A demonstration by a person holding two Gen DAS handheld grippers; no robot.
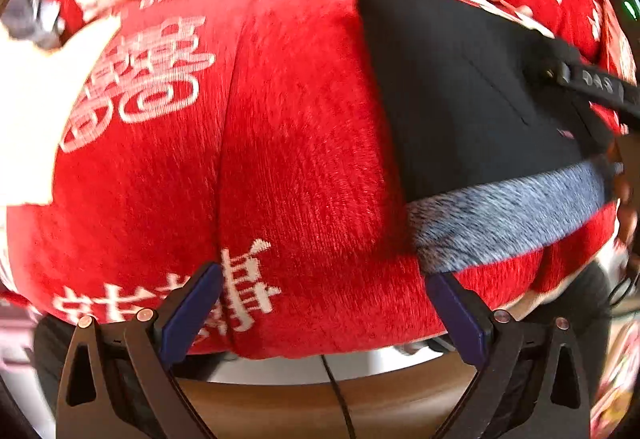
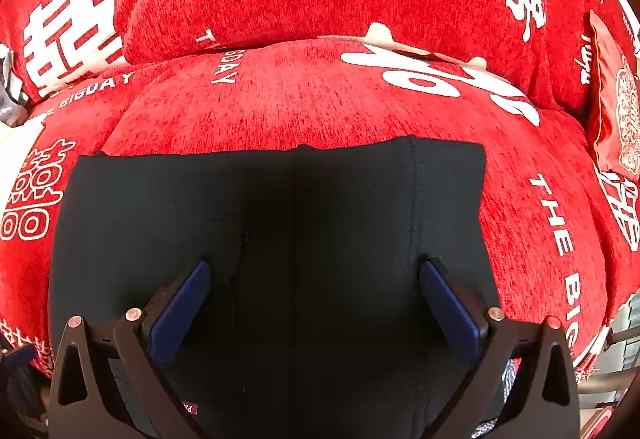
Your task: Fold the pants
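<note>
Red chenille with white woven characters covered the sofa [image 1: 304, 143], and that cloth filled both wrist views. At the far left of the left wrist view a pale, overexposed shape [image 1: 36, 111] lay against the cushion; what it was could not be told. A seam between two seat cushions ran down the middle of that view toward the left gripper [image 1: 324, 303], whose blue-padded fingers stood wide apart over the front edge of the cushion with nothing between them. Further right, the black pants [image 1: 472, 91] lay flat on the seat, folded into a compact dark block, with a grey fleecy band [image 1: 508, 215] showing along their near edge. Just beyond the pants on the right, the black body of the other tool [image 1: 596, 83] reached in over the fabric.

In the right wrist view the pants [image 2: 280, 223] spread across the lower centre as a broad dark rectangle on the seat cushion, their far edge straight and fairly even, a stitched seam running down the right part. The right gripper [image 2: 316, 303] hung directly over them, its blue pads [image 2: 180, 307] parted wide, with only the flat cloth lying beneath. To the right, "THE BIGDAY" lettering ran along the cushion, and a red pillow with a white emblem [image 2: 616, 119] leaned at the sofa's far right end.
</note>
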